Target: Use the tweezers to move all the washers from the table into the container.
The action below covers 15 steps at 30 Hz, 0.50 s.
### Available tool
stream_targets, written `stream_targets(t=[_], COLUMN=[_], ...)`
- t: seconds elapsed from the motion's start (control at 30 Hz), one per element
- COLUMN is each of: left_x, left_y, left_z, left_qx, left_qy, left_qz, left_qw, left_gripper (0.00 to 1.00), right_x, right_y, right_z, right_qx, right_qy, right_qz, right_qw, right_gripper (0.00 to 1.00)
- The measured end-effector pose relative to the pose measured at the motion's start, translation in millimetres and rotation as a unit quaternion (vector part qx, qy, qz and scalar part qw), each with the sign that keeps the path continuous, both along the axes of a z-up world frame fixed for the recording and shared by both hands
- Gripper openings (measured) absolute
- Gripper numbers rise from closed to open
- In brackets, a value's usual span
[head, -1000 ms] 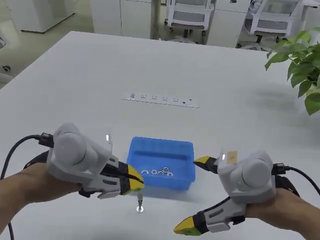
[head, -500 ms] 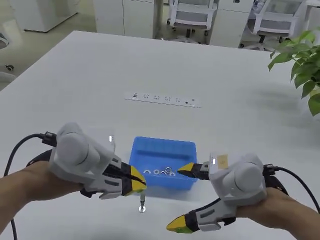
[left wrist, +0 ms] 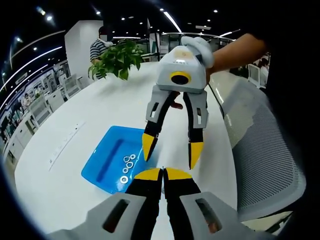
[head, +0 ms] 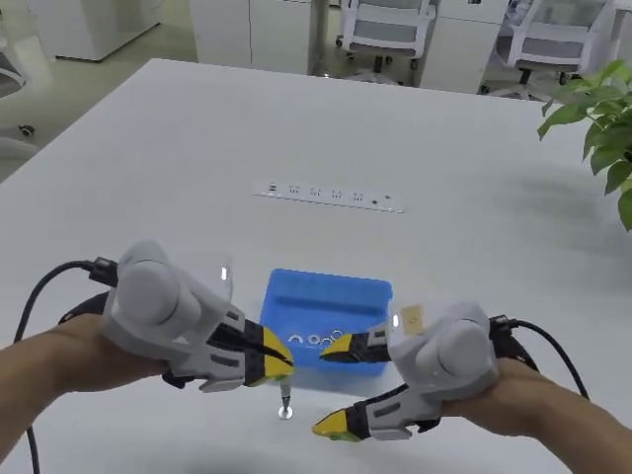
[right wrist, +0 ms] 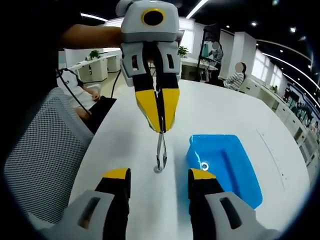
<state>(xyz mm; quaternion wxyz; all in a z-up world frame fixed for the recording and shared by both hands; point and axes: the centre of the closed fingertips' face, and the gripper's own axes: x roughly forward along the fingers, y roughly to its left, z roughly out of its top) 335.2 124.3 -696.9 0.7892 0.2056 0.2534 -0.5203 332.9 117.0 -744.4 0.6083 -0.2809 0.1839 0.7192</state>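
Metal work: clamping the tweezers [head: 284,394] in the left gripper's [head: 279,363] closed jaws, tips at a washer [head: 285,412] on the table [head: 197,148] just before the blue container [head: 326,288]; swinging the wide-open right gripper [head: 336,388] inward, likely readying a squeeze.

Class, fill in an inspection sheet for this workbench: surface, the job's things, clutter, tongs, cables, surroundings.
Surface: white table.
Job's things: blue container holding several washers; tweezers pointing down at a loose washer on the table.
Clutter: power strip.
Tongs: left tongs shut on the tweezers; right tongs open, near the container's front.
Cables: black cables trail from both tongs.
Surroundings: potted plant, office chairs.
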Motion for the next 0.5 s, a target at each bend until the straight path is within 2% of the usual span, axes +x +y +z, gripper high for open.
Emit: stream_targets(t=[0.5], left_x=[-0.6], left_y=[-0.4], left_z=[-0.9], left_qx=[0.000], left_qy=[0.003], left_qz=[-0.004], left_qw=[1.0000], left_gripper=[0.05], right_x=[-6.1], right_y=[20.0], right_z=[-10.9], right_qx=[-0.004], right_qy=[-0.006], right_qz=[0.039], right_qw=[0.9992], right_gripper=[0.27])
